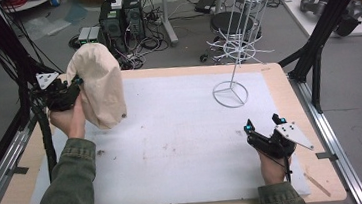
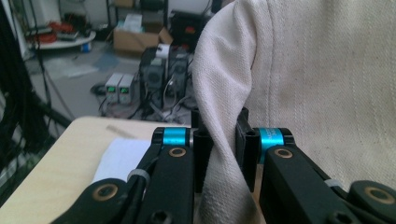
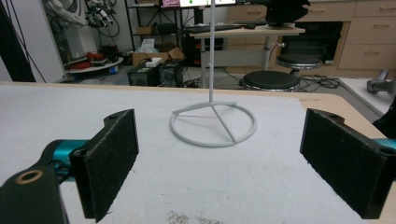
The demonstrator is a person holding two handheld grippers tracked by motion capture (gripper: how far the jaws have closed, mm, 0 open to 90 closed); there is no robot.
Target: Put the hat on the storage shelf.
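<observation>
A: On the left we have the left gripper (image 1: pixel 77 82) raised over the bench's (image 1: pixel 21 190) far left corner, its jaws pressed together on a fold of the cream cloth bag (image 1: pixel 98 85).

B: Agreed. In the left gripper view we see that fold of the cream cloth bag (image 2: pixel 299 84) pinched between the two black jaws, the rest rising above and to the right of them. From above, the bag hangs off the gripper, its lower end down close to the white mat (image 1: pixel 172 138).

A: And the right gripper (image 1: pixel 264 122)?

B: We see it low over the mat near the bench's right front, jaws spread wide, nothing between them. Its own view shows both black pads (image 3: pixel 112 158) far apart.

A: Ahead of it stands the white wire rack (image 1: pixel 235 36), its ring base (image 3: pixel 214 123) resting on the mat.

B: Bag and rack sit well apart.
</observation>
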